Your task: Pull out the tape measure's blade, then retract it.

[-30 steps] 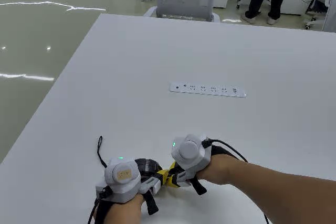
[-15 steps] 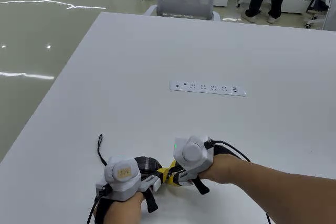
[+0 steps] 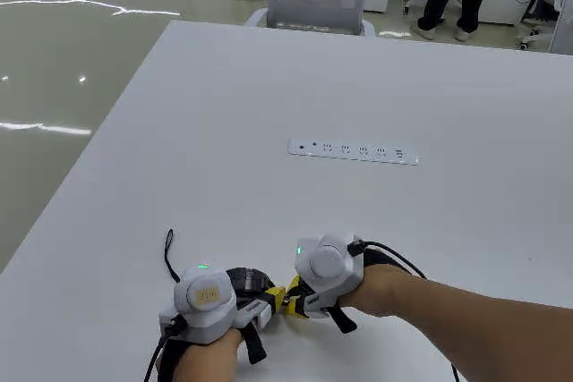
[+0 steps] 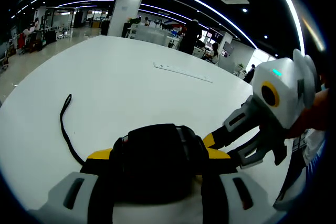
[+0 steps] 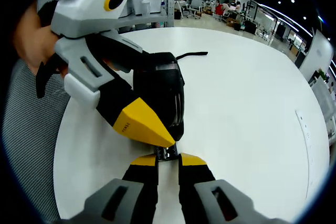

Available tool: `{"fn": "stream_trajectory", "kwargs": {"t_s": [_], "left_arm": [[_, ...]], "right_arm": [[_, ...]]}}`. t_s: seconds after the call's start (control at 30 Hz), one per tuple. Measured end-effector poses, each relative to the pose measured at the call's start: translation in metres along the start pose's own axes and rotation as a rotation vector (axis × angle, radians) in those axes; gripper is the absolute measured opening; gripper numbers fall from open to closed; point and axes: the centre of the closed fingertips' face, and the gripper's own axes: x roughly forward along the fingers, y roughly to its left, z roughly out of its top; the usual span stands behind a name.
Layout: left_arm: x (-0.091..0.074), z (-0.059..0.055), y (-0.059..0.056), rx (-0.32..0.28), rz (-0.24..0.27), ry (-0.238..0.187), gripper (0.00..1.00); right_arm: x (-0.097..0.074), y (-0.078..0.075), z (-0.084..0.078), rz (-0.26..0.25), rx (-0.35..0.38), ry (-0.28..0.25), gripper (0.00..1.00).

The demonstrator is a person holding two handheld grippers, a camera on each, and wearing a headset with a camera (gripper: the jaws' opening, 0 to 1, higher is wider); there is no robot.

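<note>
Little has moved this last second (your right claw dips slightly): your left claw clamps the tape measure on the worktop, right claw pinches its blade tip, so the pull looks unstarted.

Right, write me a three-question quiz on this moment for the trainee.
1. True or false: the left gripper clamps the tape measure by its black case.
2. The right gripper pinches: A a pen; B the blade's end; C a cup.
3. What lies flat on the table beyond both grippers?
Key: 1 true; 2 B; 3 the power strip.
</note>
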Motion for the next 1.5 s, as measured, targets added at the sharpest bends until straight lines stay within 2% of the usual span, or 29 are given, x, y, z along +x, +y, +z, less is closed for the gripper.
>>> {"fn": "stream_trajectory", "kwargs": {"t_s": [1.1,1.5], "left_arm": [[0.0005,-0.0008,-0.0002,-0.002,-0.018,0.003,0.63],[0.0001,-0.0008,-0.0014,0.002,-0.023,0.007,0.63]], "right_arm": [[0.0073,0.0019,0.0083,0.007,0.032,-0.03,0.14],[0.0067,0.0035,0.0087,0.021,0.011,-0.055,0.15]]}}
